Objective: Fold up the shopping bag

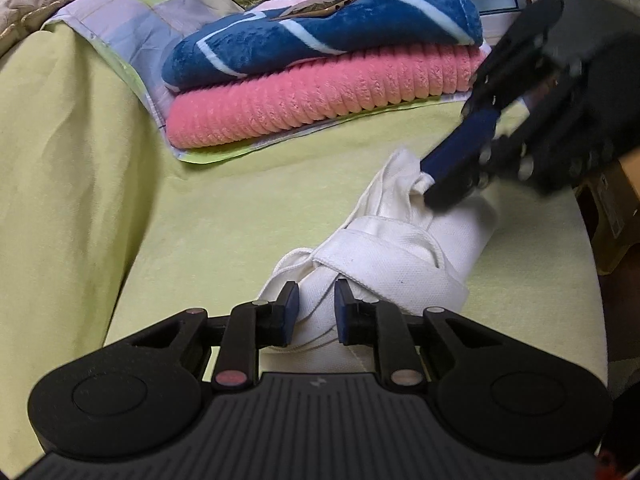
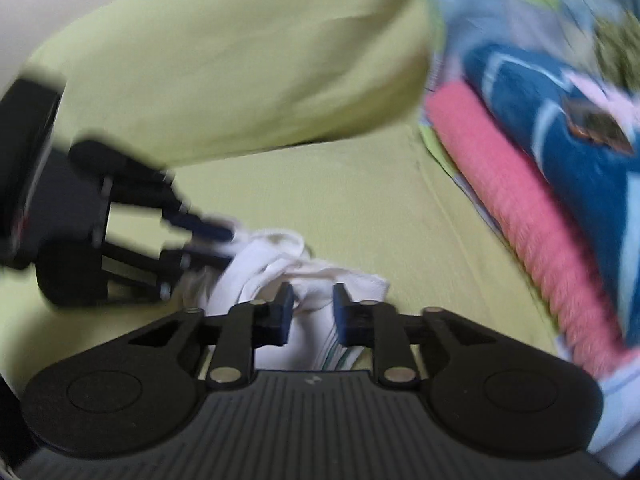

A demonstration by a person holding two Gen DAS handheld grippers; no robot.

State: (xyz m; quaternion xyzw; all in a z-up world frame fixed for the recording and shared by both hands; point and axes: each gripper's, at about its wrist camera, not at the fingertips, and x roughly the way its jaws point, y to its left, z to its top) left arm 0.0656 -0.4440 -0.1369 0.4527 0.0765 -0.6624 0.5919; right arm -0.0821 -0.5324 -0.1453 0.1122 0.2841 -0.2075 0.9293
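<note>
A rolled white woven shopping bag (image 1: 384, 248) on the lime-green sheet (image 1: 224, 216) is clamped at opposite ends by left gripper (image 1: 316, 312) and right gripper (image 1: 430, 184).

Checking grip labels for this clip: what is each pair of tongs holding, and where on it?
Both grip the white shopping bag, rolled into a bundle: left tongs pinch its near end, right tongs its far end.
</note>
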